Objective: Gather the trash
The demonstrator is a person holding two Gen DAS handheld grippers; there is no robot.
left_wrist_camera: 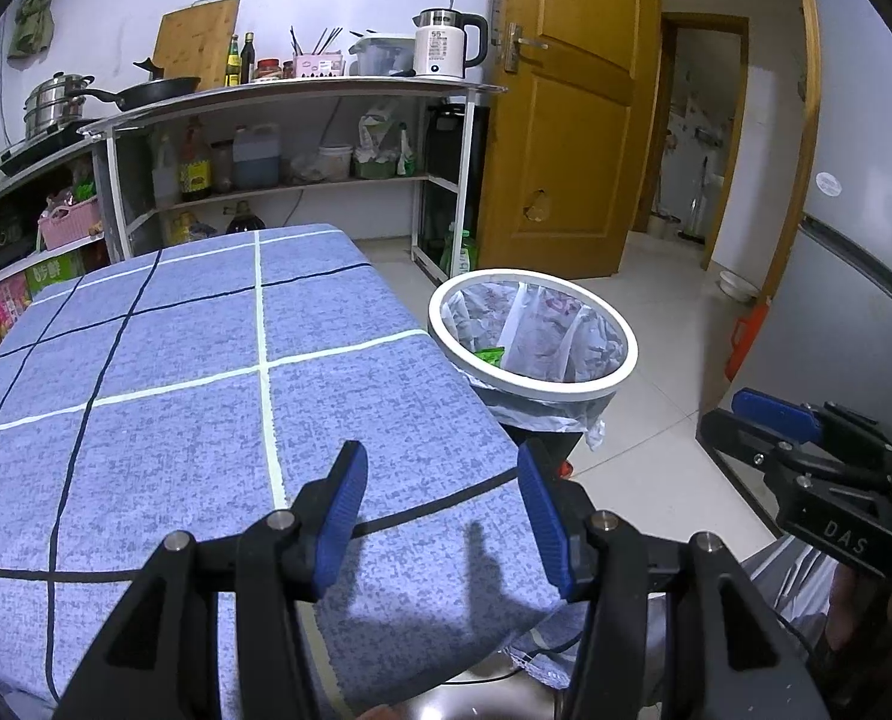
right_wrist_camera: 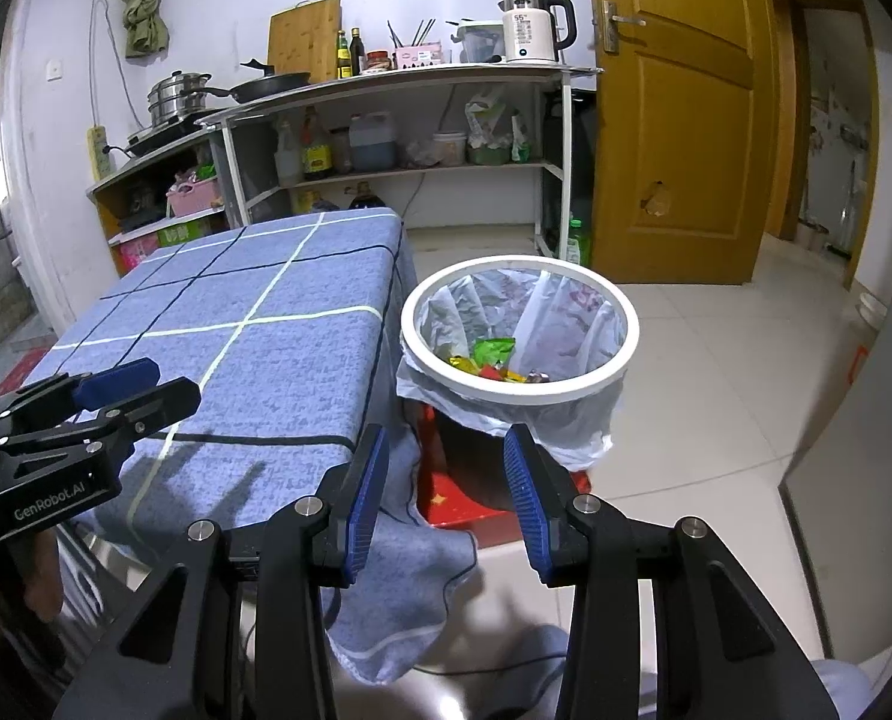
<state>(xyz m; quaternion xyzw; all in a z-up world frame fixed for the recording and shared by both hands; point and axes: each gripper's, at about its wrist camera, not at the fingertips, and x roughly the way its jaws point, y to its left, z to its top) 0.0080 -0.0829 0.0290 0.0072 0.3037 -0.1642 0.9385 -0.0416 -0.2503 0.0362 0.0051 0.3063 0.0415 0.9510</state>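
The left gripper (left_wrist_camera: 440, 510) is hanging low in the centre of its own frame, over the near edge of the blue checked cloth (left_wrist_camera: 206, 360). Its fingers are standing wide apart and gripping nothing. In the right wrist view it is showing at the left edge.

The right gripper (right_wrist_camera: 446, 492) is sitting low in the centre of its frame, its fingers also spread wide with nothing between them. Behind them are the hanging corner of the cloth and a red mat (right_wrist_camera: 463, 504) on the floor.

The bin (right_wrist_camera: 517, 384) is standing on the floor just beside the table's right edge, in the middle of the right wrist view. Its white rim is holding down a clear liner. The trash (right_wrist_camera: 493, 360), a green wrapper among other coloured wrappers, is lying at the bottom of the bin.

A kettle (left_wrist_camera: 446, 45) is standing on the shelf (left_wrist_camera: 302, 87) at the upper centre, and a wooden door (left_wrist_camera: 571, 120) is filling the upper right.
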